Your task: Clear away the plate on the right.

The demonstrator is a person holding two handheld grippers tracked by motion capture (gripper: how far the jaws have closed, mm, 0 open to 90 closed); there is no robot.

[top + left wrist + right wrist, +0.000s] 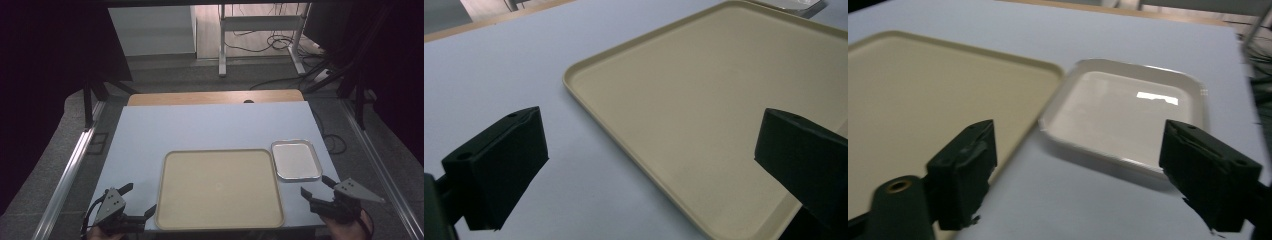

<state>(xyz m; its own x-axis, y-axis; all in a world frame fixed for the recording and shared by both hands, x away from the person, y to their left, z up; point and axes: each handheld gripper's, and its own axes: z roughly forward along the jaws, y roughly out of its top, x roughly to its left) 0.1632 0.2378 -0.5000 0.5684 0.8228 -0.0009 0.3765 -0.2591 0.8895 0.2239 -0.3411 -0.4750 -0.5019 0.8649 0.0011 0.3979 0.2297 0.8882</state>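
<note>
- A pale blue table [200, 130] fills the middle of the high view, with a strip of wooden board along its far edge.
- A large beige tray [218, 188] lies flat in the lower centre, long side running left to right, nothing on it.
- A small silver tray [296, 160] sits just beside the beige tray's upper right corner, long side running away from the person; whether the two rims touch cannot be told.
- The right gripper [316, 190], lower right, has its jaws spread wide with nothing between them. It sits just below the small silver tray and looks the nearer hand for it.
- The left gripper [140, 201], lower left, is also spread wide and holds nothing, straddling the beige tray's near left corner.
</note>
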